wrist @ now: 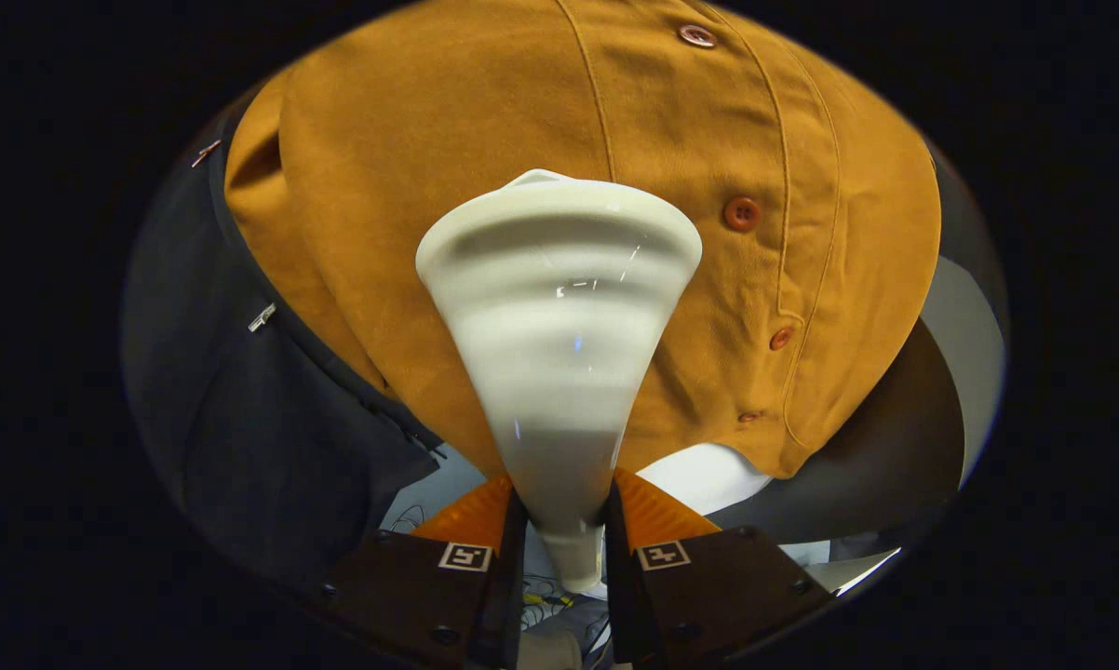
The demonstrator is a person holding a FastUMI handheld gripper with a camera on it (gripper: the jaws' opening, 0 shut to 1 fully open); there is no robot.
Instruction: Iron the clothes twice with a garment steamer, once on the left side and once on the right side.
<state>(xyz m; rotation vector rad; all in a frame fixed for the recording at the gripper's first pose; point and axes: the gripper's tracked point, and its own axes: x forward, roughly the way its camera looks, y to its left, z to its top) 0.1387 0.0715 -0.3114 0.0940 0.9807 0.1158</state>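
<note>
- Your gripper (559, 521) pinches the steamer (559, 316) by its narrow neck, both fingers pressing; its wide head lies against the shirt (411, 158).
- Risk: the smooth, tapered neck could slip or twist if you drag too hard.
- Count: one steamer, one shirt, four buttons (741, 213), one dark garment (243, 419) beside it.

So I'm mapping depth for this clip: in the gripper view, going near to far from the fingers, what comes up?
Hand-held gripper, its fingers pressed on the narrow neck of the steamer head → steamer head widening ahead → mustard shirt beyond its broad end.
</note>
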